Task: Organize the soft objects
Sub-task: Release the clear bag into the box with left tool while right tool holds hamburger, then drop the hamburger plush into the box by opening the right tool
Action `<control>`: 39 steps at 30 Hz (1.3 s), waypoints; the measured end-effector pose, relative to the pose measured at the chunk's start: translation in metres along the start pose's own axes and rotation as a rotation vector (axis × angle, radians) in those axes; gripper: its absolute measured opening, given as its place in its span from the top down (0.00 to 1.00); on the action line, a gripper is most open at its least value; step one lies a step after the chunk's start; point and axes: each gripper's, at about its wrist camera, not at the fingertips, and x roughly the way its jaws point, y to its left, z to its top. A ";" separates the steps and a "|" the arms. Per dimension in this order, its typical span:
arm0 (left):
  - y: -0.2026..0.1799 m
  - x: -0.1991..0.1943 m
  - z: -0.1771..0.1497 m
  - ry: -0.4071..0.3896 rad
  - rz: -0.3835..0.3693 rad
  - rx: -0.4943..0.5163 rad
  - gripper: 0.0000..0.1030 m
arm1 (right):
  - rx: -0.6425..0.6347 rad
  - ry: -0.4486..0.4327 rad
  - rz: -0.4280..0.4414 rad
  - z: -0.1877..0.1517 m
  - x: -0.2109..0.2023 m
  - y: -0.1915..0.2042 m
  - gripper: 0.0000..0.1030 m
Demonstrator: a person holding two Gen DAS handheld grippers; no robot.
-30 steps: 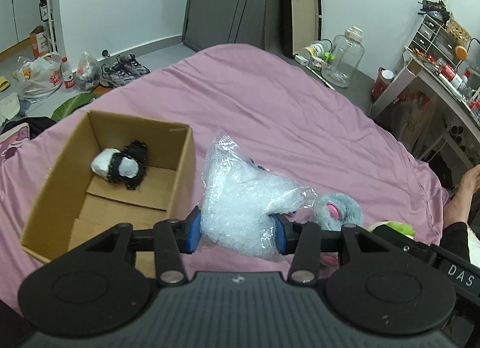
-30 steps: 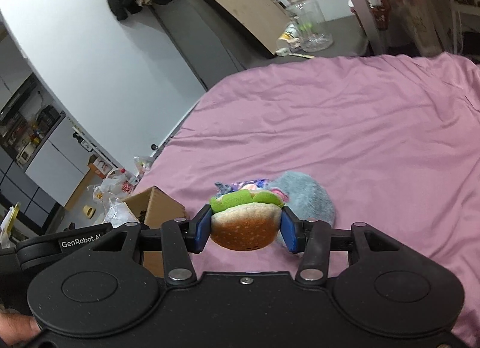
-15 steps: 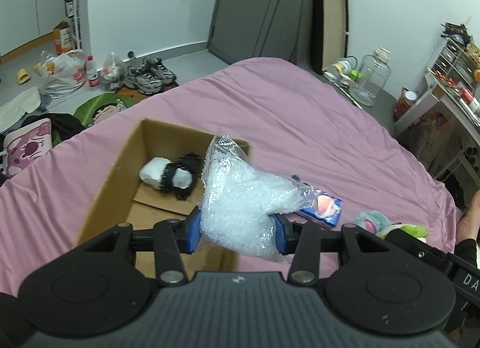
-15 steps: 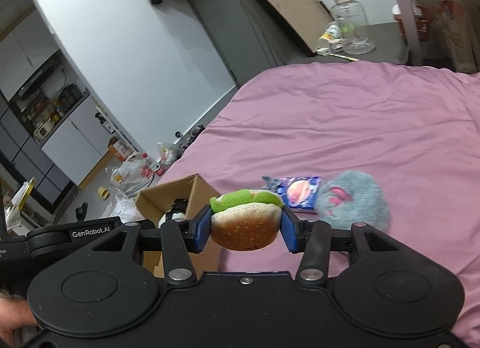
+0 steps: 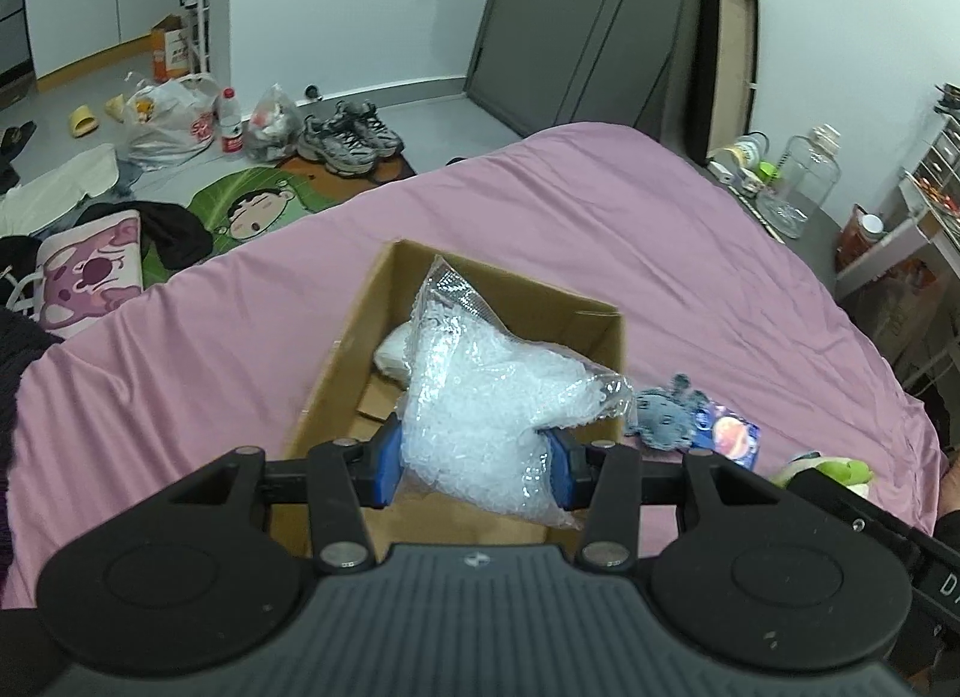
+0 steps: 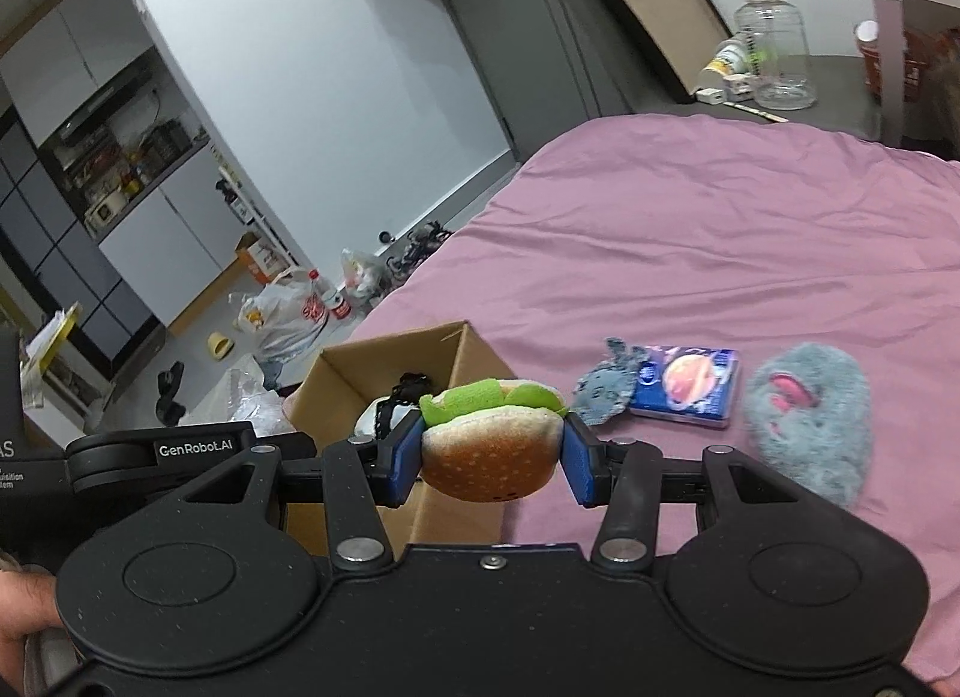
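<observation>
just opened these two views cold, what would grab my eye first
Each gripper holds something soft: the left gripper clamps a crinkly clear plastic bag of white pellets over the open brown cardboard box, and the right gripper pinches a plush hamburger with green lettuce beside that box. On the pink bedspread to the right lie a fluffy grey slipper with pink lining and a blue tissue packet.

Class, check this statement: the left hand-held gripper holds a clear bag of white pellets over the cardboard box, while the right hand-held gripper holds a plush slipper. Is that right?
Not quite. The right hand-held gripper holds a plush hamburger, not a slipper, as the right wrist view shows. The rest stands: the left hand-held gripper holds the clear bag of white pellets over the cardboard box.
</observation>
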 end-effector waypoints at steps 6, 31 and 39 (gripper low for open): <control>0.019 0.012 0.001 0.029 -0.002 -0.030 0.55 | -0.038 0.032 0.003 -0.003 0.020 0.019 0.55; 0.040 0.039 0.012 0.071 -0.054 -0.048 0.42 | -0.062 0.020 0.056 0.022 0.074 0.052 0.46; 0.039 0.035 0.013 0.068 -0.036 -0.034 0.42 | 0.001 0.035 0.043 0.019 0.064 0.034 0.45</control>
